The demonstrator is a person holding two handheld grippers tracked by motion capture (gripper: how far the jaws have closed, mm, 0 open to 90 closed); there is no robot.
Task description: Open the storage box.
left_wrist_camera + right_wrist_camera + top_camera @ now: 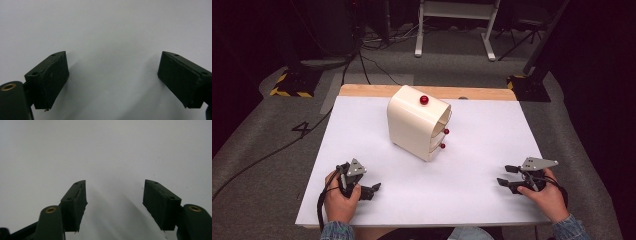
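Both grippers rest at near edge of the white surface (pixel 492 130), one per hand, w/ nothing between jaws. Left gripper (pixel 373 190) lies low at left near corner, jaws pointing toward middle of the surface; in left gripper view its jaws stand wide apart over bare white. Right gripper (pixel 507 176) sits at right near corner, jaws pointing left; right gripper view shows jaws apart, narrower gap than left's, also empty. The cream drawer cabinet (pixel 417 122) stands upright toward the far-centre of the surface, well apart from both grippers, turned at an angle so its drawer fronts face right-and-near. Red knob on top (pixel 424 100); two smaller red drawer knobs (pixel 444 138) on front, one above the other, approx. facing right gripper's side. Judgement: this looks like a start/rest pose – hands parked symmetrically, cabinet untouched, drawers appear shut or nearly so (can't tell exactly from the high view). Angled placement prob. makes the knobs reachable for right gripper, w/ left free to steady the body. Knobs are small & round, so the grip needs good centring; the cabinet may slide if pulled unbraced.
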